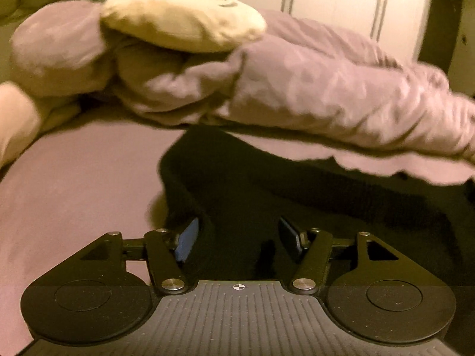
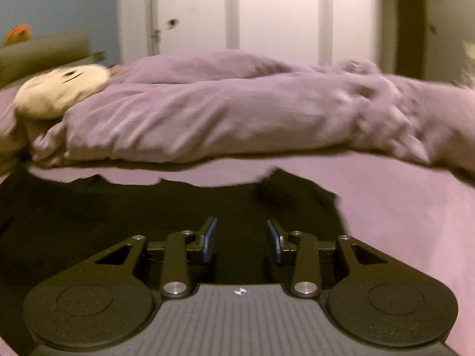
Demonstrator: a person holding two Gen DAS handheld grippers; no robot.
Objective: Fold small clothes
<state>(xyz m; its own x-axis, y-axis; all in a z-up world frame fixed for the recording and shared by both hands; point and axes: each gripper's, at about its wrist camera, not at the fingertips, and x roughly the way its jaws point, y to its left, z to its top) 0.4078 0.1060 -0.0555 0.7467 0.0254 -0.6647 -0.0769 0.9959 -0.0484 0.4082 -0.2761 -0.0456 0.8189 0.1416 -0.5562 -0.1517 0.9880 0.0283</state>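
A black garment lies spread on the lilac bed sheet. In the left wrist view its left edge curves just beside my left gripper, which hovers low over the cloth with blue pads wide apart and nothing pressed between them. The right wrist view shows the same black garment filling the lower left, its ragged far edge toward the duvet. My right gripper is over the garment's right part, jaws partly apart, pads not pressing cloth. Whether the fingertips touch the fabric is hidden by the darkness.
A crumpled lilac duvet lies across the bed just beyond the garment. A cream plush cushion rests on its left end. White wardrobe doors stand behind. Bare sheet extends to the right.
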